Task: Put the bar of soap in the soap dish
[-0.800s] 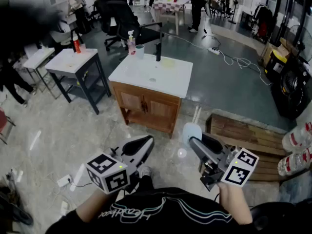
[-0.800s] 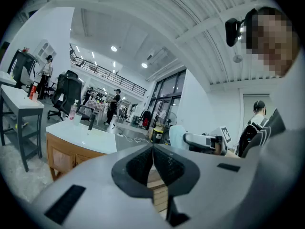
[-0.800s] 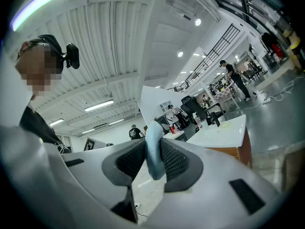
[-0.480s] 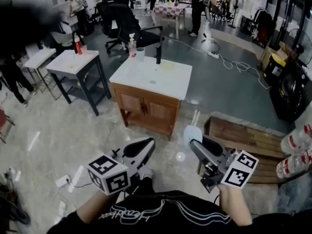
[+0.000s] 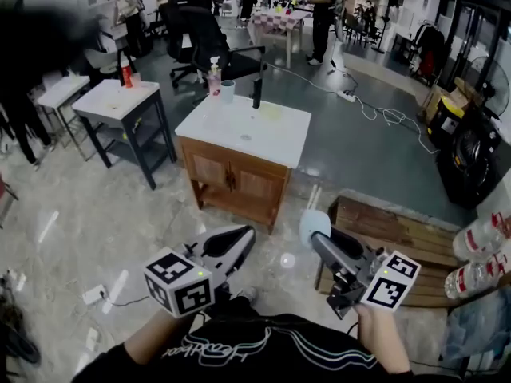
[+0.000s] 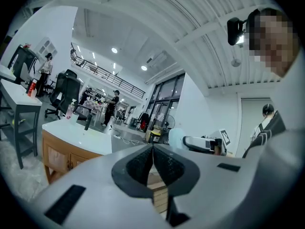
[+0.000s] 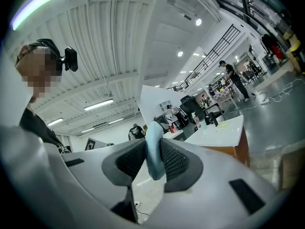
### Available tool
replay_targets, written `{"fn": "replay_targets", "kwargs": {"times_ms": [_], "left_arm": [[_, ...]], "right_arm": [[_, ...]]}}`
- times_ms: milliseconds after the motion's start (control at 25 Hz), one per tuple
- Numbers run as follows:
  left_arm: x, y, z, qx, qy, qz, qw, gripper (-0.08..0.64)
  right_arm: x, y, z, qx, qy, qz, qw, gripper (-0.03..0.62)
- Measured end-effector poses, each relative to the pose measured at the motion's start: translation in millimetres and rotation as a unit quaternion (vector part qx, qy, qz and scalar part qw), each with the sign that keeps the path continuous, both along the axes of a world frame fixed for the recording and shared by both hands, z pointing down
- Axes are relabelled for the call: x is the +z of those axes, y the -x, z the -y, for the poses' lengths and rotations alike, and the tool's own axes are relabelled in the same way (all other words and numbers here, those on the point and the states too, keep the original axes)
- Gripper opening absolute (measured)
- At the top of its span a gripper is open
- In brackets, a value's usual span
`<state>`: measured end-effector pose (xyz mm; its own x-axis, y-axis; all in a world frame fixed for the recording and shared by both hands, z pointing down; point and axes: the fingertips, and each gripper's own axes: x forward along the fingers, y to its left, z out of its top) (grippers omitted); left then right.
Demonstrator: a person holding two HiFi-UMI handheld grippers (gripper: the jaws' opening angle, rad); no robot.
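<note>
A pale blue bar of soap (image 5: 314,223) stands on edge between the pads of my right gripper (image 5: 320,234), which is shut on it. In the right gripper view the soap (image 7: 153,148) sticks up from between the jaws. My left gripper (image 5: 239,238) is held level beside it, shut, with nothing between its pads (image 6: 143,163). Ahead stands a wooden cabinet with a white sink top (image 5: 231,130) and a black faucet (image 5: 257,92). A pale yellow item (image 5: 271,112) lies on that top; I cannot tell whether it is the soap dish.
A pump bottle (image 5: 214,78) and a cup (image 5: 228,90) stand at the top's far edge. A grey table (image 5: 112,102) is to its left, a wooden pallet (image 5: 399,228) and water bottles (image 5: 479,242) to the right. Cables and a power strip (image 5: 94,294) lie on the floor.
The view has drifted a little, with the cabinet sliding slightly left. Both grippers keep their pose, and the soap stays in the right one.
</note>
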<state>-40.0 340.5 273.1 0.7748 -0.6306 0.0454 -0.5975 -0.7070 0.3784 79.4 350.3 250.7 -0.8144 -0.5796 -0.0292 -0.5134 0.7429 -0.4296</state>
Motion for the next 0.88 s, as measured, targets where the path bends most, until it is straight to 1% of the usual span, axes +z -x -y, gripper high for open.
{"fn": "replay_targets", "kwargs": {"times_ms": [240,520,880], "left_arm": [[3.0,-5.0,18.1,-0.001,0.005,0.005,1.0,0.023],[10.0,-21.9,50.5,0.02,0.002,0.017,0.9997,0.023],[16.8,-39.8,109.3,0.037,-0.001,0.02,0.9991,0.023]], "right_arm": [[6.8,-7.0,19.3,0.003,0.008,-0.001,1.0,0.123],[16.5,-17.3,49.5,0.014,0.008,0.003,1.0,0.122],[24.5,-34.9,106.2,0.034,0.002,0.009,0.999,0.121]]}}
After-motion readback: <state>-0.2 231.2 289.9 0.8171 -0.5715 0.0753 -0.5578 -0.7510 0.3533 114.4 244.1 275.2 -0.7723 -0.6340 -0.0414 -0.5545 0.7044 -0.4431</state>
